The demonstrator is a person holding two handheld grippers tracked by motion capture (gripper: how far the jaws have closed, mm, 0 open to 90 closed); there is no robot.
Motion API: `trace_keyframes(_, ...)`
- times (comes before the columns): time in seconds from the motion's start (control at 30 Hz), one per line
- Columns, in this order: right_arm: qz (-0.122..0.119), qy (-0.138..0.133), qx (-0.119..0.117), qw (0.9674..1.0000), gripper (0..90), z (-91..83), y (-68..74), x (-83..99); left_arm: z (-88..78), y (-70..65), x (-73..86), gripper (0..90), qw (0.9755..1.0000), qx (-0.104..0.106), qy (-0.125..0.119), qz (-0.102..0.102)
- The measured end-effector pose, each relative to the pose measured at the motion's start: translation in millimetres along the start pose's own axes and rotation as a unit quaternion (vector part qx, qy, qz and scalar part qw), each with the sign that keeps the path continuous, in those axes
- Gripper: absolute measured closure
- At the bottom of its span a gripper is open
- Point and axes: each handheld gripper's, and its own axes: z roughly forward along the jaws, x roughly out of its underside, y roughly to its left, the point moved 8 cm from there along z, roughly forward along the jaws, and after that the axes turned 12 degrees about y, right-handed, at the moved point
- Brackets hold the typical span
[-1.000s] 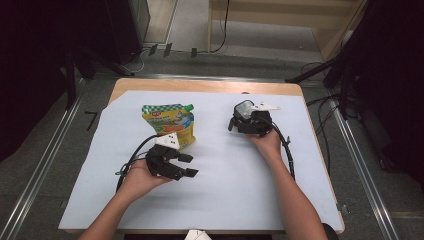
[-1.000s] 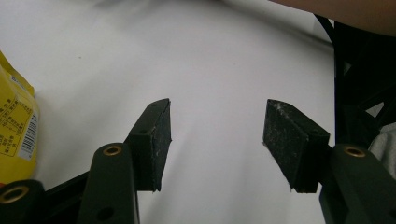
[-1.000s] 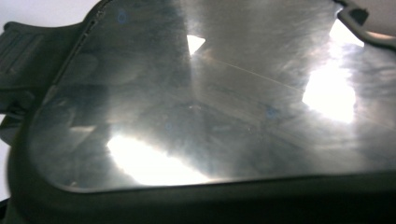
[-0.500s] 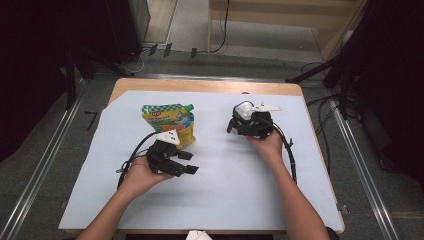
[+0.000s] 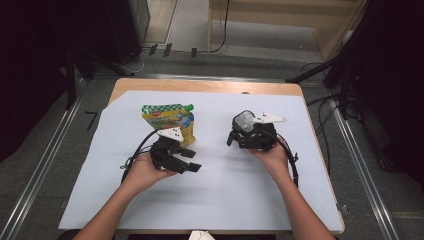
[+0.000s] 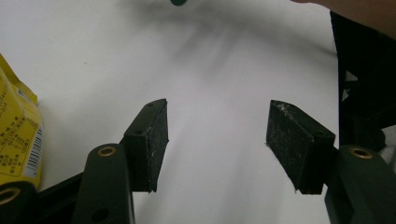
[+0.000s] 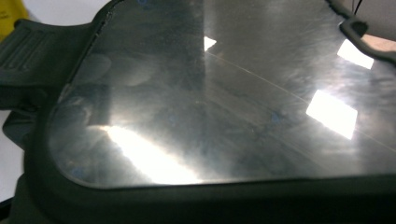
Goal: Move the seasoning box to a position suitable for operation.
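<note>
My left gripper (image 5: 192,161), jaws wide and empty, sits just beside the pouch (image 5: 170,122); my right gripper (image 5: 239,137), well apart from the pouch, I cannot tell

High view: above table's (image 5: 210,87) near edge, facing forward-down, far. Left gripper view: low over table, close. 2 views share yellow pouch (image 5: 170,120) (image 6: 16,135).

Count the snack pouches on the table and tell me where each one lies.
1. The yellow-and-green pouch lies flat on the white sheet, toward the far left, just beyond the left gripper. Its edge shows at left in the left gripper view. None looks hidden.
</note>
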Motion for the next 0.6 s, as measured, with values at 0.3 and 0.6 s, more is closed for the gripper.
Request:
trace_keyframes(0.3, -0.012, 0.016, -0.01, 0.9997, 15.9, -10.8, 19.4, 20.1, 2.9, 3.1, -4.6, 41.1, 0.9999, 0.0, -0.005, -0.013)
trace_keyframes(0.6, -0.04, 0.033, -0.029, 0.9983, 15.9, -3.1, 49.6, 33.9, 3.4, 5.5, -5.9, 43.3, 1.0, -0.007, -0.001, -0.006)
